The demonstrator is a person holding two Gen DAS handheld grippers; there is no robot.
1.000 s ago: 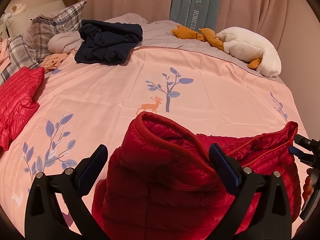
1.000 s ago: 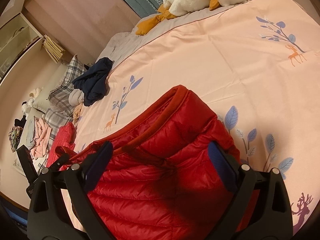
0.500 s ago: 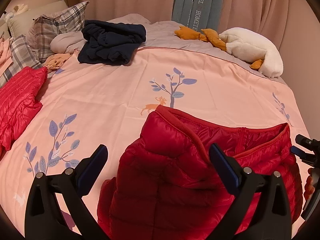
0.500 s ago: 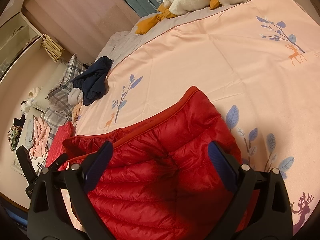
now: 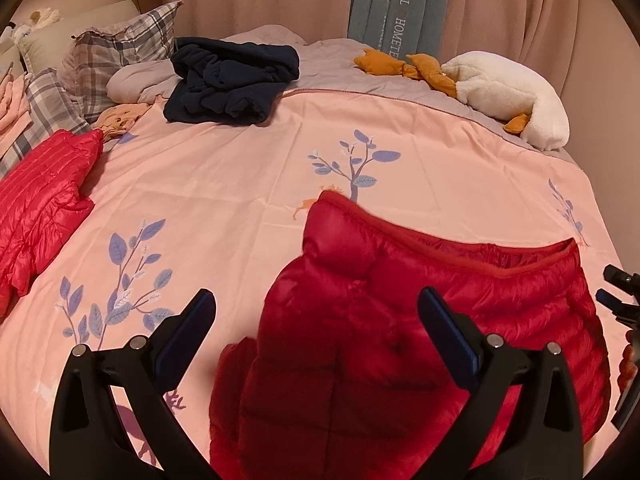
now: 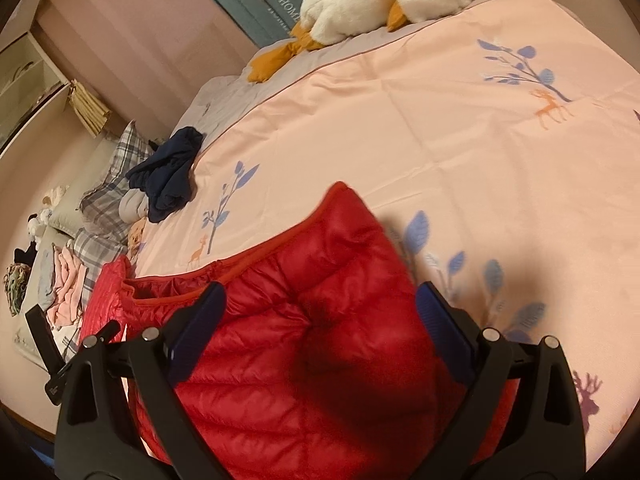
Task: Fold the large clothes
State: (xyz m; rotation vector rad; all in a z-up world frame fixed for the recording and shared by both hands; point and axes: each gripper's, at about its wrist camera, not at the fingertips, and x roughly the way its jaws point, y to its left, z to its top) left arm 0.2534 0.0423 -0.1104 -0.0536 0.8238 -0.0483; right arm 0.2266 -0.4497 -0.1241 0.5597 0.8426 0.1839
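"HANEL" and cut-off "HOMETE" on the grey-blue curtain [image 5: 394,8].

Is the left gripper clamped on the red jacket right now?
No, the left gripper stands wide open, its fingers apart over the red down jacket, pinching no fabric.

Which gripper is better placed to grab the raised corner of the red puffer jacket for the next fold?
Probably the right gripper: the red puffer jacket's raised corner sits nearly centred between its open jaws. The left gripper is open too, but that corner lies toward its right finger, so it would need to shift sideways.
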